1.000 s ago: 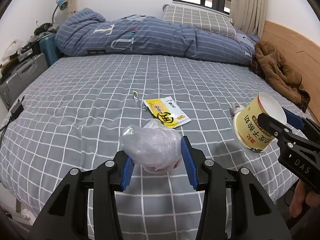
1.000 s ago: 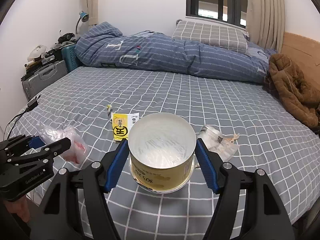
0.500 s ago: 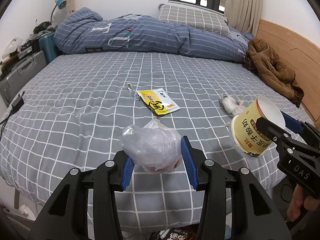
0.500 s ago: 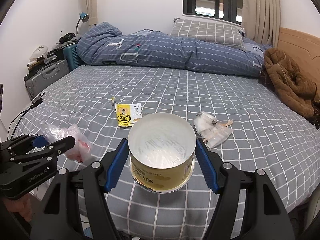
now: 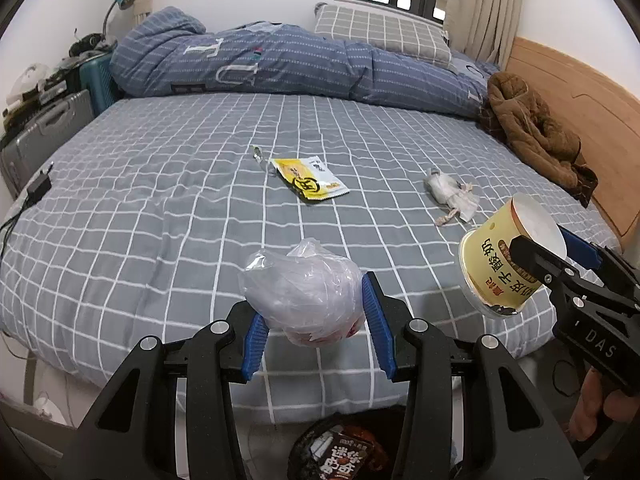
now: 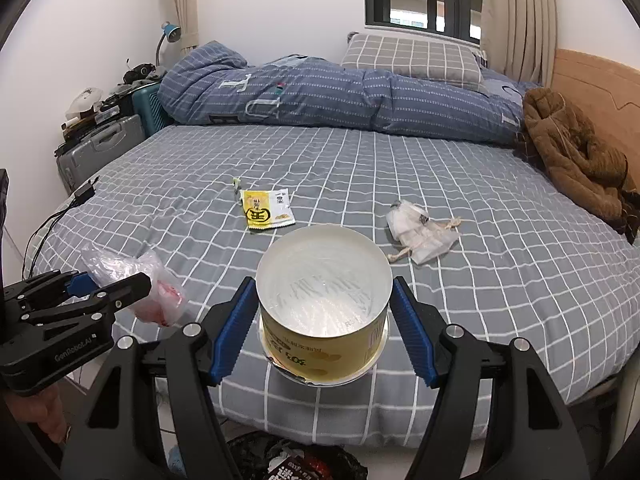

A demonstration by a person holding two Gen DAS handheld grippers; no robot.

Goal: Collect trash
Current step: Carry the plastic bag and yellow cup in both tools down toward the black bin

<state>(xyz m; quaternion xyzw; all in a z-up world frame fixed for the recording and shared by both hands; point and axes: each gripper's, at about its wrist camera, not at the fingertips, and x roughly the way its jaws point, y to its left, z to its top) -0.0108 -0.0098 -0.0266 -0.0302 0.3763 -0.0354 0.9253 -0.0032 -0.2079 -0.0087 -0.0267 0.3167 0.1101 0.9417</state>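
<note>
Trash is in both grippers, so the step in hand looks like carrying it off the bed (image 5: 160, 208) to the bin. From the left wrist, the left gripper (image 5: 312, 320) pinches a crumpled plastic bag (image 5: 300, 300); a dark bin bag (image 5: 340, 452) shows below, so the next move likely calls for lowering over it and letting go. From the right wrist, the right gripper (image 6: 324, 328) clamps a yellow cup (image 6: 320, 320), and only here is its empty inside visible. A yellow packet (image 6: 266, 214) and a clear wrapper (image 6: 420, 236) lie on the bed.
</note>
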